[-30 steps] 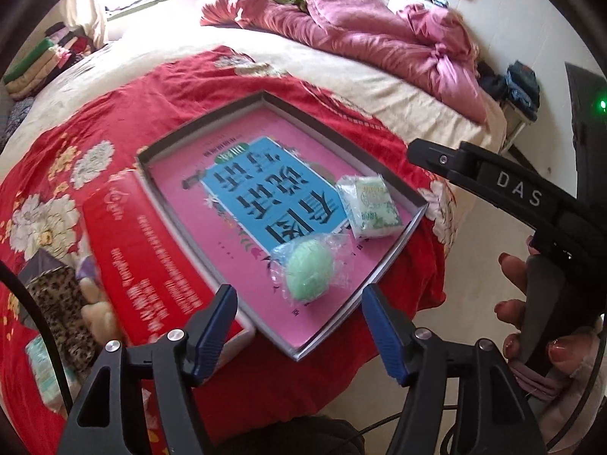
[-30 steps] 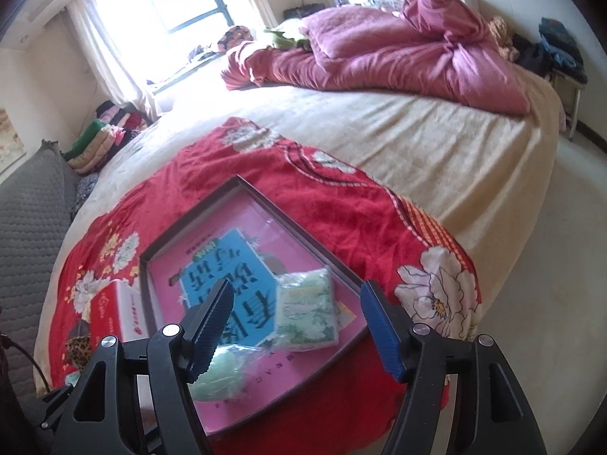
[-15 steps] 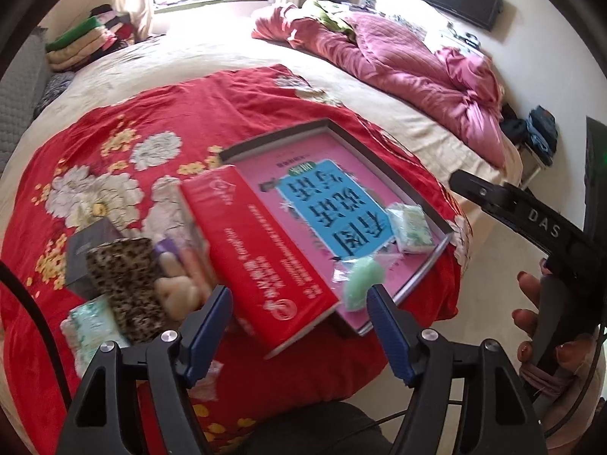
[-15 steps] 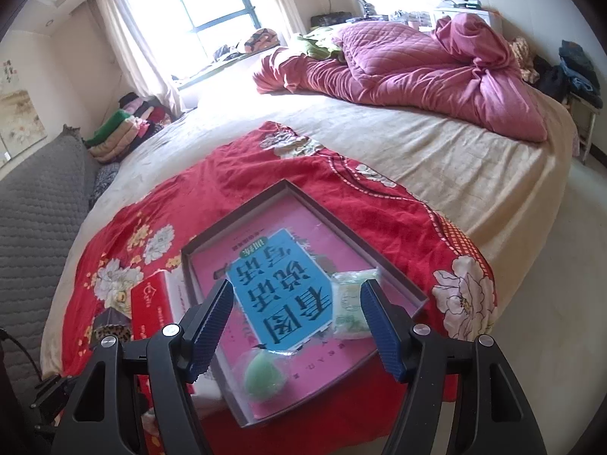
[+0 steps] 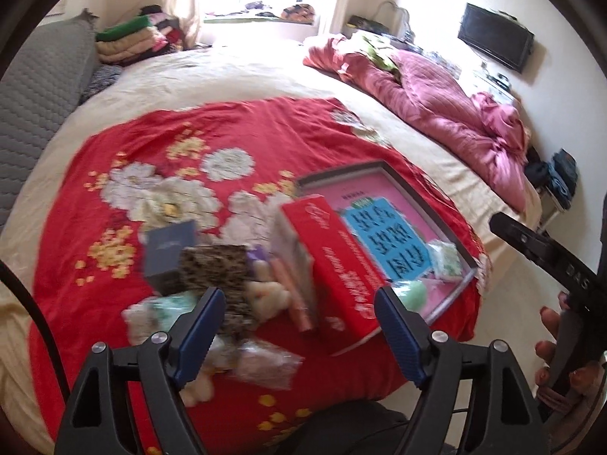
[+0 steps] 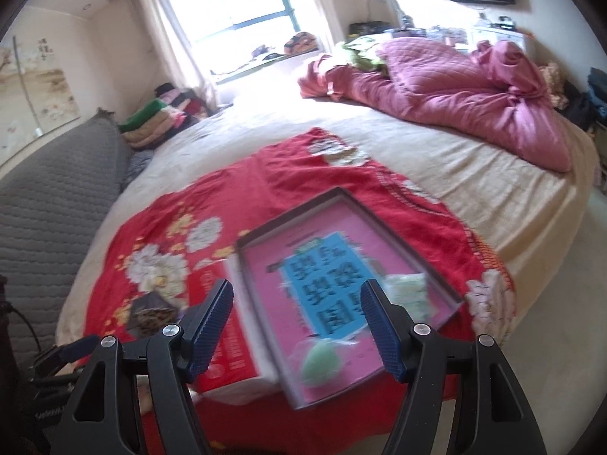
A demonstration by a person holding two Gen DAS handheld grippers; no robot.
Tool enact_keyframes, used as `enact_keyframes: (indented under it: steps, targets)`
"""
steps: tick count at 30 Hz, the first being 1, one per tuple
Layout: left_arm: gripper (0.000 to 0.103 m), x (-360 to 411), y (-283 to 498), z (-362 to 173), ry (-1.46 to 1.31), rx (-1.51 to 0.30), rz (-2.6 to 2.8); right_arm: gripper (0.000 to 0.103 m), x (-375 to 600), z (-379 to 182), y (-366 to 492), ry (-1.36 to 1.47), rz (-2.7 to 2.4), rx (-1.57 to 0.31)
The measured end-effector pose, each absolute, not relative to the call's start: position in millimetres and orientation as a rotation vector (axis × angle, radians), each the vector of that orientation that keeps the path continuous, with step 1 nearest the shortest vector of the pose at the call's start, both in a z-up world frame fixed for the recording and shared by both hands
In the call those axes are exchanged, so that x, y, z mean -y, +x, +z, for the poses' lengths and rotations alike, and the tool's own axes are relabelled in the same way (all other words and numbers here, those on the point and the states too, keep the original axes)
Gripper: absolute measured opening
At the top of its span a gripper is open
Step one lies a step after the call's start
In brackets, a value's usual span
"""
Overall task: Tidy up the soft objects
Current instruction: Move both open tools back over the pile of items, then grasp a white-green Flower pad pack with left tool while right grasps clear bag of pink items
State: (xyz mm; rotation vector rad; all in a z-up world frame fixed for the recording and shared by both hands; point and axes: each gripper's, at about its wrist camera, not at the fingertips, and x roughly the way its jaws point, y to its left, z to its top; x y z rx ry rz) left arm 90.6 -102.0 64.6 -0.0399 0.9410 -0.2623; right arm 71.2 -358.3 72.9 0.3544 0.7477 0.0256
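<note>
The left gripper (image 5: 299, 322) has its blue-padded jaws opening, with nothing between them; it hangs above the heap of loose soft things. The right gripper (image 6: 296, 326) stands wide open and empty too, over the shallow pink-lined cardboard tray (image 6: 343, 194).

Taking that tray as the landmark: two soft things lie inside it at its near end, a pale green round sponge in clear wrap (image 6: 318, 362) and a flat white-green packet of tissues (image 6: 409, 294). Leaning on the tray's left edge is a long red cardboard box (image 5: 341, 265). Left of the box sits the unsorted pile: a leopard-print pouch (image 5: 216, 269), a cream plush toy (image 5: 265, 295), a mint-green wrapped packet (image 5: 167, 309), a clear crinkled bag (image 5: 265, 364) and a small dark grey box (image 5: 170, 250), all on the red flowered bedspread (image 5: 151, 144).

By my reading the sorting is under way: two pieces in, several still out.
</note>
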Motion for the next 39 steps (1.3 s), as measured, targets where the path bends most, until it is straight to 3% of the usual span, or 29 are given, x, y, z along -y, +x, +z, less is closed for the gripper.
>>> enact_keyframes:
  steps: [25, 39]
  targets:
    - [0.081, -30.4, 70.2, 68.6, -0.173, -0.956, -0.05, 0.072, 223.1, 78.1, 51.7, 0.098, 0.278, -0.768]
    - [0.08, -8.1, 88.1, 20.2, -0.098, -1.067, -0.038, 0.072, 162.5, 13.5, 49.2, -0.075, 0.387, -0.894]
